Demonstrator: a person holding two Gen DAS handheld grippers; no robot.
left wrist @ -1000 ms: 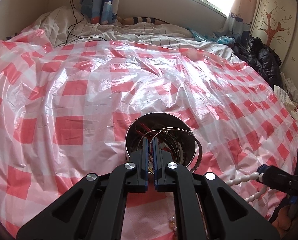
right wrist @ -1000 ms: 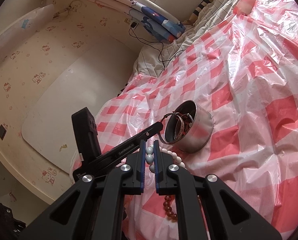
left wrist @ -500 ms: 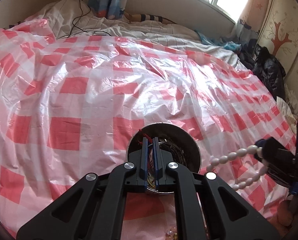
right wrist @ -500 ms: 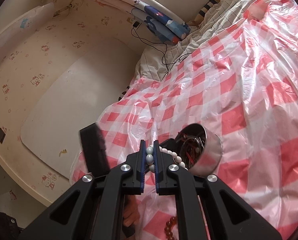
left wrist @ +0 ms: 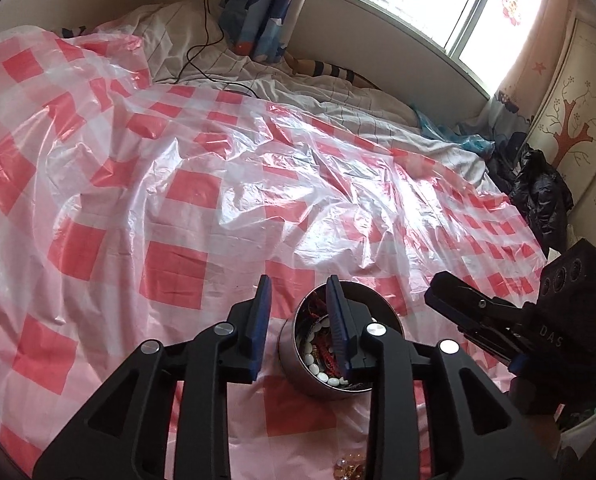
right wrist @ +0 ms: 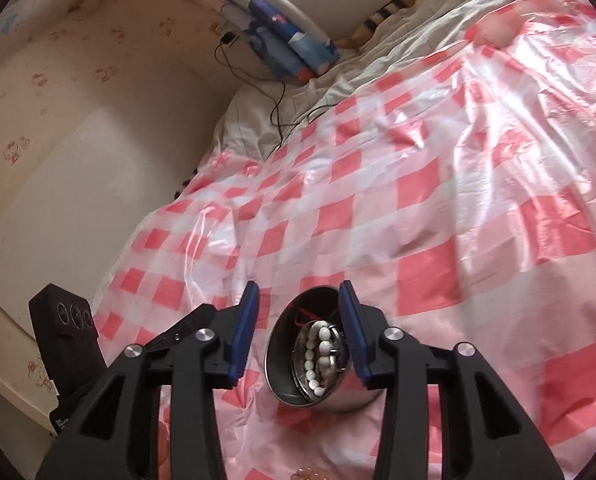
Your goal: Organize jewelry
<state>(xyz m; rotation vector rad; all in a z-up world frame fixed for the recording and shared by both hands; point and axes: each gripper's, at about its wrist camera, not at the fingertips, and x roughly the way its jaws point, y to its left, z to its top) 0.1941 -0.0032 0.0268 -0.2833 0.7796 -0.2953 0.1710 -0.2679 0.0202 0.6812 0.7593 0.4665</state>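
A small steel bowl [left wrist: 294,360] stands on the checked plastic sheet with a tangle of jewelry inside. A white bead string [left wrist: 318,366] lies coiled on top of it. My left gripper [left wrist: 298,286] hovers just above the bowl's left rim, jaws opening, nothing between the pads. In the right wrist view the bowl [right wrist: 282,360] and the white bead string [right wrist: 318,350] sit right under my right gripper [right wrist: 299,292]. Its jaws are opening too and its pads touch nothing. The right gripper [left wrist: 458,304] also shows at the right of the left wrist view.
The red-and-white plastic sheet [left wrist: 218,200] covers the bed. Amber beads [left wrist: 350,470] lie near the front edge. A black cable [left wrist: 202,60] runs over the white bedding at the back. Dark clothes [left wrist: 538,196] are heaped at the far right.
The right gripper moved over the bowl and let go of the white bead string, which now lies inside it. Both grippers went from shut to open, and the left one drew back a little.
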